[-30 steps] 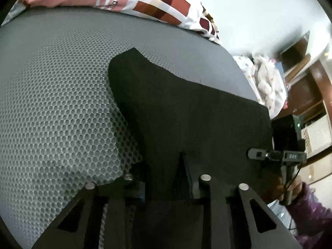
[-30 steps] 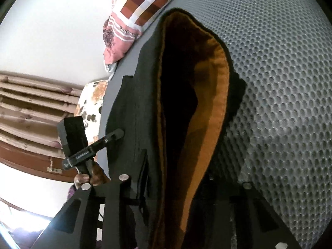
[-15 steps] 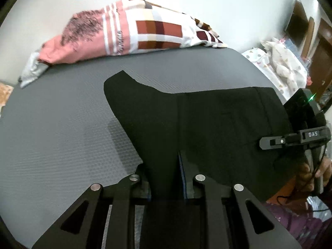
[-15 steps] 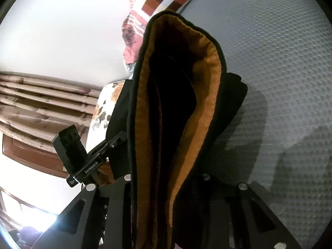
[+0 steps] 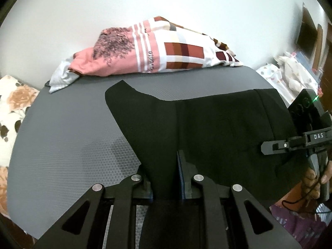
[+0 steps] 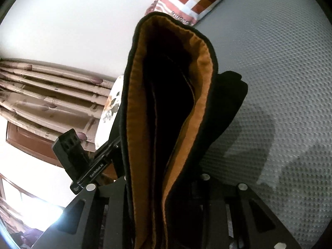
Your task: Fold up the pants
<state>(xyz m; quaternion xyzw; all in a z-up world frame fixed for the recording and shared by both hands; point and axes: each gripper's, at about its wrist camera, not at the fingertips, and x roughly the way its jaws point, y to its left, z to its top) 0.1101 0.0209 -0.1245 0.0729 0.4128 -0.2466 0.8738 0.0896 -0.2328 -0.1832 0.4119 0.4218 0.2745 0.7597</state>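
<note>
The black pants point(image 5: 207, 128) are lifted off the grey mat point(image 5: 66, 137), stretched between the two grippers. The left gripper point(image 5: 166, 176) has its jaws clenched on a fold of the black cloth; they have just been closing, with the fabric between them. From there the pants spread out towards the right gripper point(image 5: 294, 143), which a hand point(image 5: 315, 178) holds at the far side. In the right wrist view the right gripper point(image 6: 166, 186) grasps the waistband end, its jaws clamped on the cloth; the orange lining point(image 6: 203, 103) gapes open above them. A pink and checked pillow point(image 5: 149, 51) lies at the far edge of the mat, against the white wall point(image 5: 166, 4). Curtains point(image 6: 47, 95) hang off to the side.
</note>
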